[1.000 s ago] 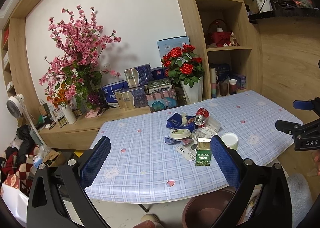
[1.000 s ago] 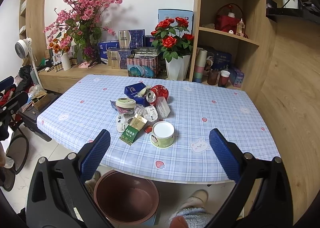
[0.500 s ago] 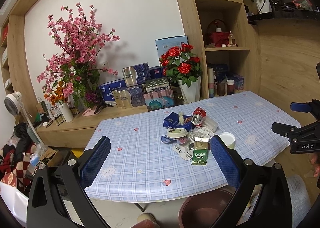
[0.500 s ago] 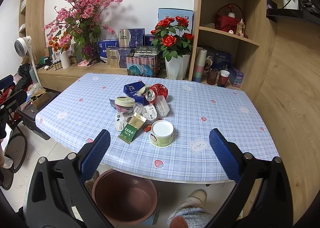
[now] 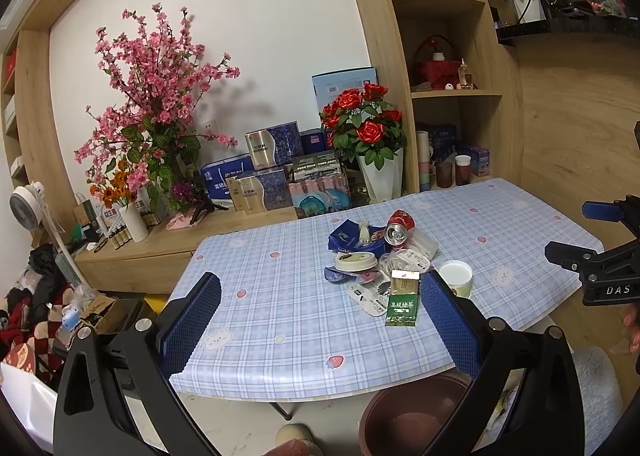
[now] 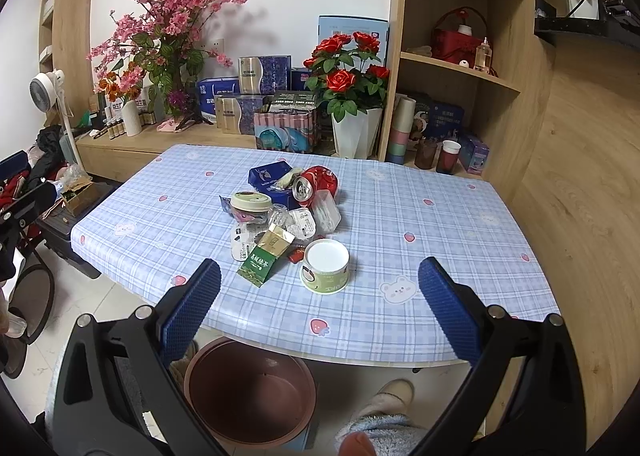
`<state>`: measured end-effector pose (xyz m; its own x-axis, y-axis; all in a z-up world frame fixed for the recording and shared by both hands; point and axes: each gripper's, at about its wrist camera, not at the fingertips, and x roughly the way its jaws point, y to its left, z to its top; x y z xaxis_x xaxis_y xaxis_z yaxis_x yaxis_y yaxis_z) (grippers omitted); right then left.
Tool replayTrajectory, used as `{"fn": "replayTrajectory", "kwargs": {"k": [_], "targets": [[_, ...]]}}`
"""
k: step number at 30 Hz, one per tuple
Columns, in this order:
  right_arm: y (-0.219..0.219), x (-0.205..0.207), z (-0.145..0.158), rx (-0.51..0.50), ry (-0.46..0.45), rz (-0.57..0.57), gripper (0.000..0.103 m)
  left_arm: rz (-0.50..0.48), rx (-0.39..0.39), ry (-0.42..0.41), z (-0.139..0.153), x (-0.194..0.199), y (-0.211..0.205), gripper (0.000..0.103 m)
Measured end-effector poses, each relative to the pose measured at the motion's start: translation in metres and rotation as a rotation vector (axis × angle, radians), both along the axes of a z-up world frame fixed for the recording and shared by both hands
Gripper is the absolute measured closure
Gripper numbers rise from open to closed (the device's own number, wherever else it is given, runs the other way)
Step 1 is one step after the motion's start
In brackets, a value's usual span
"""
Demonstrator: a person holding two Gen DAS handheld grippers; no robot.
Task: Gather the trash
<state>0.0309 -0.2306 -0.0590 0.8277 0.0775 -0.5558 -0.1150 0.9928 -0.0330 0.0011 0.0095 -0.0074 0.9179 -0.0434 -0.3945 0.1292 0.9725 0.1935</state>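
A pile of trash lies mid-table: a crushed red can (image 6: 316, 186) (image 5: 398, 228), a blue packet (image 6: 270, 180), a lidded paper cup (image 6: 251, 206), a green tea packet (image 6: 266, 256) (image 5: 403, 298), a green-white paper cup (image 6: 326, 266) (image 5: 456, 276) and clear plastic wrappers (image 6: 298, 222). A brown bin (image 6: 250, 392) (image 5: 412, 412) stands on the floor below the table's near edge. My left gripper (image 5: 320, 320) is open and empty, short of the table. My right gripper (image 6: 320, 304) is open and empty, above the near edge and the bin.
The table (image 6: 440, 216) has a blue checked cloth. Behind it a low shelf (image 6: 128, 142) holds boxes, a pink blossom vase (image 6: 132, 116) and a red rose pot (image 6: 356, 132). A fan (image 6: 46, 86) and clutter stand at left. A slippered foot (image 6: 384, 412) is beside the bin.
Both grippers have drifted slightly back and up from the table; the trash looks a little farther away. Nothing on the table has moved.
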Motion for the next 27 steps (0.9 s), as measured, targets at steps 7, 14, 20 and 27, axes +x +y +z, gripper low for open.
{"fn": "replayTrajectory", "kwargs": {"k": [7,14,20,27], "targets": [[0.002,0.001,-0.004,-0.005,0.005,0.003,0.006,0.0,0.001,0.01,-0.003,0.0,0.004,0.005],[0.004,-0.001,-0.005,-0.005,0.005,0.007,0.006,-0.003,-0.021,0.007,-0.002,0.002,0.007,0.005],[0.003,0.002,-0.007,0.001,0.013,0.006,0.006,-0.024,-0.056,0.001,-0.007,0.006,0.009,0.005],[-0.003,0.011,-0.019,0.017,0.046,-0.001,0.006,-0.019,-0.077,0.008,-0.021,0.019,0.01,0.005]]}}
